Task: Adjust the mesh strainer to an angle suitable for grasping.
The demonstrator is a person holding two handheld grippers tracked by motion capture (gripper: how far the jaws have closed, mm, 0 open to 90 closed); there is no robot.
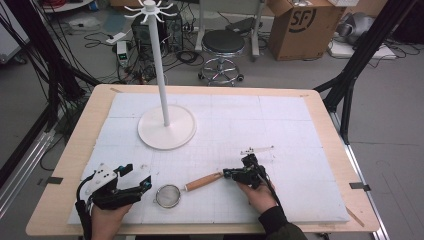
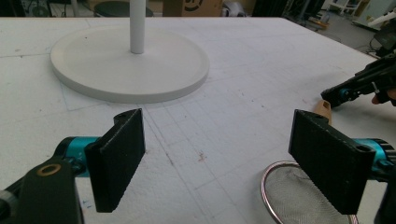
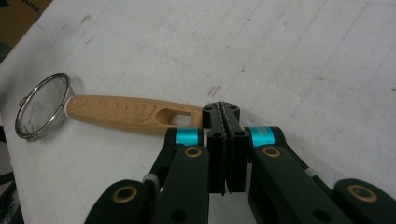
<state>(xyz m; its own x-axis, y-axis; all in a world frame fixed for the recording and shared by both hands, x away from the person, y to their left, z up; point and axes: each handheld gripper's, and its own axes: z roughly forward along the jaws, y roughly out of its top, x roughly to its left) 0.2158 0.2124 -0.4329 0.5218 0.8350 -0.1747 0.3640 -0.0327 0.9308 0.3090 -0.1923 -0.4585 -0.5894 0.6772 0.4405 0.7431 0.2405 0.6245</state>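
Observation:
A small strainer with a metal mesh bowl (image 1: 167, 195) and a wooden handle (image 1: 202, 181) lies on the white foam board (image 1: 280, 130) near the front. My right gripper (image 1: 226, 174) is shut, jaws pressed flat together with nothing between them. In the right gripper view its tips (image 3: 223, 112) sit at the handle's slotted end (image 3: 177, 116); I cannot tell if they touch it. My left gripper (image 1: 136, 176) stands open just left of the mesh bowl. In the left gripper view the bowl's rim (image 2: 271, 177) lies by the right jaw, and the gap between the jaws (image 2: 224, 154) holds nothing.
A white hook stand with a round base (image 1: 166, 127) and tall pole (image 1: 159, 65) rises at the board's back left, also ahead of the left gripper (image 2: 130, 65). A thin pale strip (image 1: 257, 149) lies beyond my right gripper. Stool, cardboard box and cables are on the floor behind.

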